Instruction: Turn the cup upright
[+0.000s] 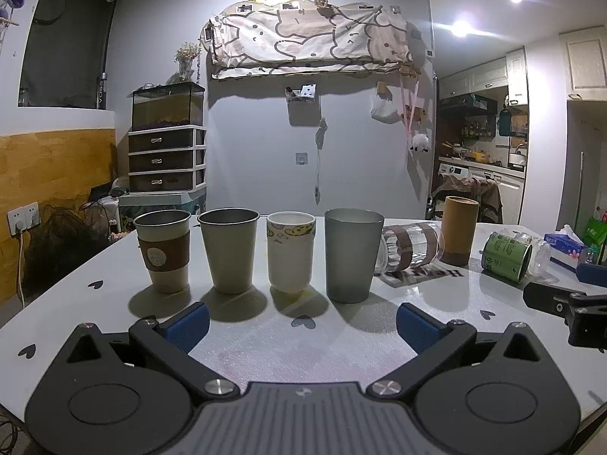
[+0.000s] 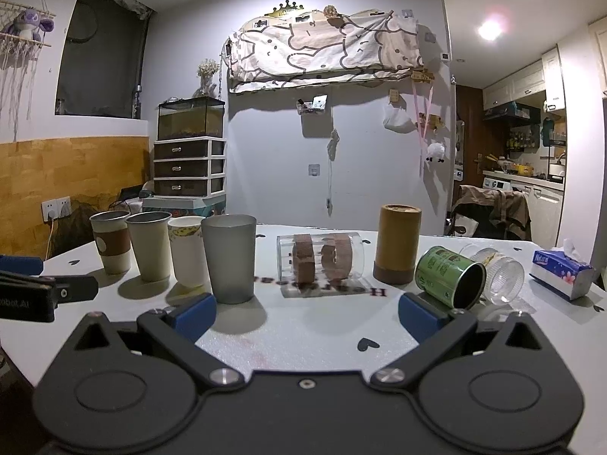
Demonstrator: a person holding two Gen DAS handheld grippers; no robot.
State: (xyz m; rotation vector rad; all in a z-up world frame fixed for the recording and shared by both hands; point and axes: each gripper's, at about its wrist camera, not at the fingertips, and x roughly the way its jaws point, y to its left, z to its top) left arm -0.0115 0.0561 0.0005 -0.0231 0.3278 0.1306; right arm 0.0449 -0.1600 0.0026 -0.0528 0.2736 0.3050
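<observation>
Left gripper (image 1: pixel 302 324) and right gripper (image 2: pixel 306 316) are hovering low over the white table (image 2: pixel 303 337), jaws spread and holding nothing. Four cups are standing upright in a row; beyond, a clear banded cup (image 2: pixel 320 259) and a green cup (image 2: pixel 451 276) are lying on their sides.
</observation>
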